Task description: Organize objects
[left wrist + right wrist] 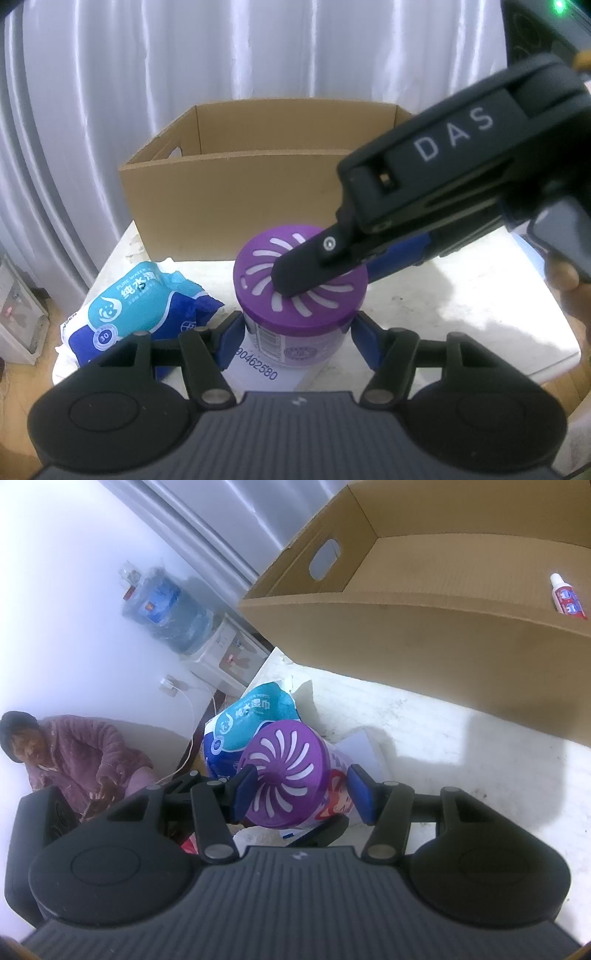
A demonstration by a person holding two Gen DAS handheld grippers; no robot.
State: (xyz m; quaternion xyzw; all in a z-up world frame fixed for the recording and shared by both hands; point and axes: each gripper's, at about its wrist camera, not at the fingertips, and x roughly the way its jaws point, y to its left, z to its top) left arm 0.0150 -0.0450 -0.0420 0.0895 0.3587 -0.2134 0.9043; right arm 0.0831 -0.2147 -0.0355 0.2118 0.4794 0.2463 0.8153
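Note:
A purple-lidded air freshener jar (301,291) stands on the white table (461,295). My left gripper (297,341) is open, its blue pads either side of the jar's base, not clearly touching. My right gripper (301,788) comes from the upper right in the left wrist view (295,275) and is open around the jar's lid (284,771); a narrow gap shows at its right pad. A blue wet-wipes pack (140,302) lies left of the jar and shows behind it in the right wrist view (251,716).
An open cardboard box (240,192) stands at the back of the table; a small toothpaste tube (567,598) lies inside it. A white sheet with printed digits (258,369) lies under the jar. A water dispenser (173,616) and a seated person (74,757) are left, beyond the table edge.

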